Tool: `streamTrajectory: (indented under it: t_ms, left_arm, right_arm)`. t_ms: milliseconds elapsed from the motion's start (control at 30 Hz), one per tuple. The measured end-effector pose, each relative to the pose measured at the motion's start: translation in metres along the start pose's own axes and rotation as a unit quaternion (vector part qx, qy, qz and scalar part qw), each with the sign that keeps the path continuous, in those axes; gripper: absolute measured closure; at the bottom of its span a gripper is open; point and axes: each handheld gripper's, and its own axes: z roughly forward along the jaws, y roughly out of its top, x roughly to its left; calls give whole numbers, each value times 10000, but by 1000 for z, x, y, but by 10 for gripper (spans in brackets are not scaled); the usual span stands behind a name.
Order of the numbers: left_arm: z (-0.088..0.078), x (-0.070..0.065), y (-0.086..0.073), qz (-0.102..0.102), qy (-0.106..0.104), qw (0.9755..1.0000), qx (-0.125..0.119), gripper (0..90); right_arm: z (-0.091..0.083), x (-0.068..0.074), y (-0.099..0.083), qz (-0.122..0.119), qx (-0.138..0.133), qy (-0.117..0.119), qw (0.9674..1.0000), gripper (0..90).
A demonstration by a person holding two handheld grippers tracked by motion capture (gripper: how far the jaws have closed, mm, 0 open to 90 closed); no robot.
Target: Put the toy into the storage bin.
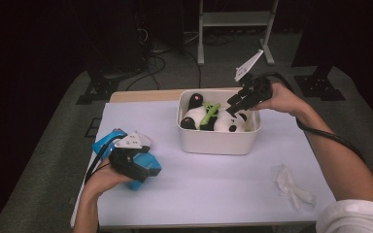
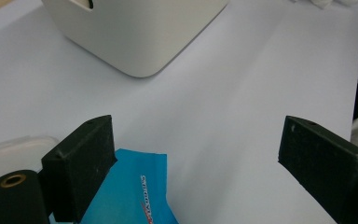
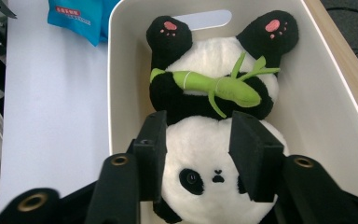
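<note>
Plush panda (image 3: 214, 158) lies in the bin (image 3: 335, 121) beneath the right gripper (image 3: 200, 154), jaws apart.

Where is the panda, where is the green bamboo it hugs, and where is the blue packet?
Black-and-white plush panda (image 3: 209, 135): right gripper view, on its white chest.
Green plush bamboo stalk (image 3: 214, 85): right gripper view, on the middle of the stalk.
Shiny blue plastic packet (image 2: 130, 196): left gripper view, on its blue face beside the printed lettering.

The blue packet (image 2: 130, 196) carries a small line of red and white print, too blurred to read
</note>
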Motion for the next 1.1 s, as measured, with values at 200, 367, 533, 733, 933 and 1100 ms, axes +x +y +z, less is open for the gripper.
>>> streamTrajectory:
  t_ms: [200,367,533,733,933,1100]
  left_arm:
    - [0,-1,3,33,10,10000,-38,97]
    - [2,0,2,12,-5,10000,-14,97]
    - [0,-1,3,43,12,10000,-45,97]
    - [0,-1,3,45,11,10000,-55,97]
    - [-1,-1,3,55,11,10000,-56,97]
    - [-1,0,3,39,27,10000,-58,97]
  right_arm:
    - [-7,5,-8,35,-88,-64,9999,524]
    - [-15,10,-17,103,-232,-118,9996,516]
    - [-22,13,-28,201,-317,-172,9991,509]
    - [-29,18,-39,254,-379,-235,9987,501]
    - [-35,22,-50,331,-423,-325,9980,492]
    - [-37,24,-58,366,-435,-370,9977,487]
